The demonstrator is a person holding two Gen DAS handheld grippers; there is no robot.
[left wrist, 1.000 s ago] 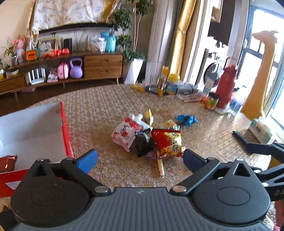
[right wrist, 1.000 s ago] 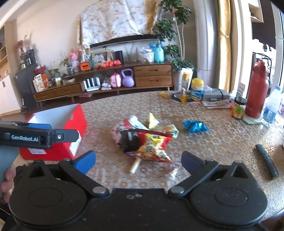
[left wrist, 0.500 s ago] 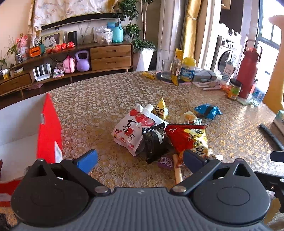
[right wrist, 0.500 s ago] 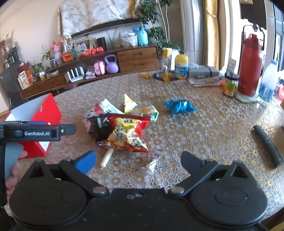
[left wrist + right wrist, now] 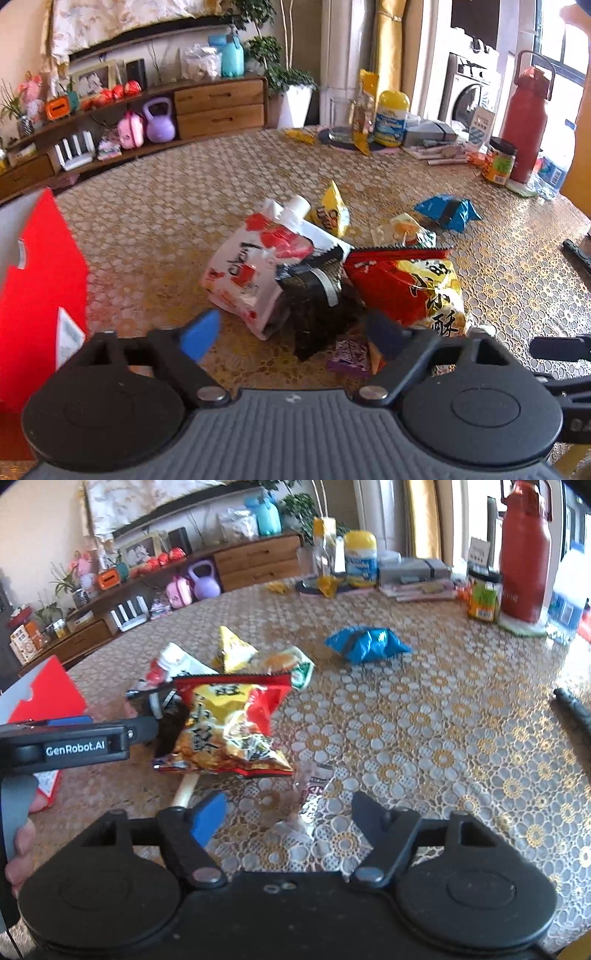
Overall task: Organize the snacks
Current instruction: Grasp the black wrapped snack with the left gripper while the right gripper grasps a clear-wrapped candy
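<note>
Centrally on the patterned table [image 5: 155, 221], a loose heap of snacks awaits sorting: a white-and-red spouted pouch [image 5: 258, 266], a dark crinkled packet [image 5: 317, 295] leaning on it, and a red-and-yellow chip bag [image 5: 229, 723] overlapping both, with a small purple wrapper [image 5: 349, 356] just below. The left gripper [image 5: 291, 336] hovers at the near edge of the heap, its jaws closing with the dark packet's lower corner between them but not yet pressed; the right gripper [image 5: 284, 821] likewise narrows over a clear crumpled wrapper [image 5: 310, 805], nothing clamped. Judged from this, the step in hand is the first pick-up. To do it well, each claw should close on a single item's free edge, not on overlapping film, and lift gently so neighbours do not drag along. A yellow triangular packet [image 5: 232, 648] and a blue bag [image 5: 365, 642] lie apart behind the heap. The bags look thin, glossy and puffed, likely slippery and easily crushed. A red box [image 5: 37, 295] stands open at the left, the probable destination.
</note>
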